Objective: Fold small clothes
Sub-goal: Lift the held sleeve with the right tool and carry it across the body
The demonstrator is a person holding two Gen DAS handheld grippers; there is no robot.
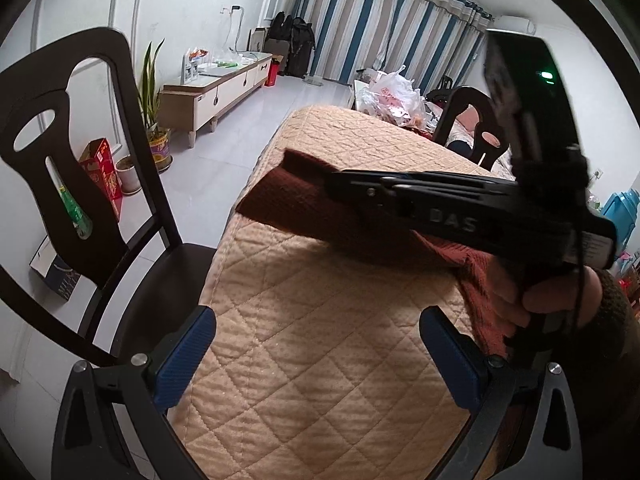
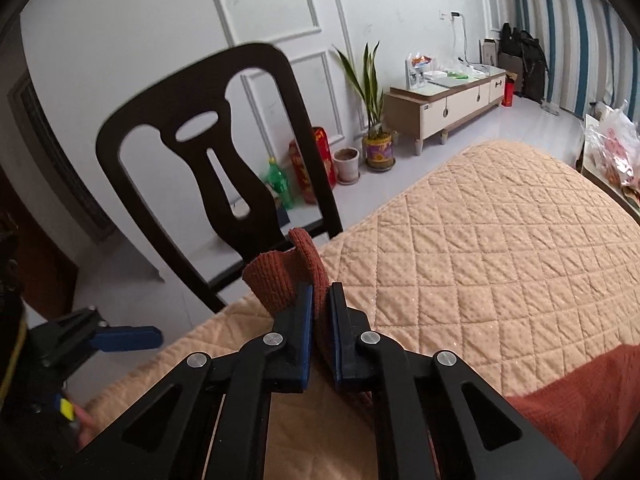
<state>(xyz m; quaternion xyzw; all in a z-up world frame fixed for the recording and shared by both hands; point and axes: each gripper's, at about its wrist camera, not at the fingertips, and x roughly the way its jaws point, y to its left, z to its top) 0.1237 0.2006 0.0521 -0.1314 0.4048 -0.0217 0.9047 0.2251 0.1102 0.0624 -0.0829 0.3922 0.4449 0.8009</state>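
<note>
Under both grippers spreads the quilted table (image 2: 500, 248), wide and bare ahead. Between the right gripper (image 2: 320, 320) pads, clamped tight, a corner of the rust knit garment (image 2: 288, 276) stands up; soft, light, floppy, best taken by corners. Beside it, the left gripper (image 1: 316, 352) gapes empty near the table's chair-side edge.

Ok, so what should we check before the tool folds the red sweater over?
1. Right tool pinching the red sweater: ok, blue pads shut on a raised corner.
2. Left tool free: ok, jaws open over bare quilted cover, nothing between them.
3. Landing spot on the cover: ok, the stretch beyond the sweater is bare.
4. Rest of the sweater flat: cannot tell, mostly hidden behind the right tool.
5. Chair out of the way: ok, beside the edge, apart from the sweater.
</note>
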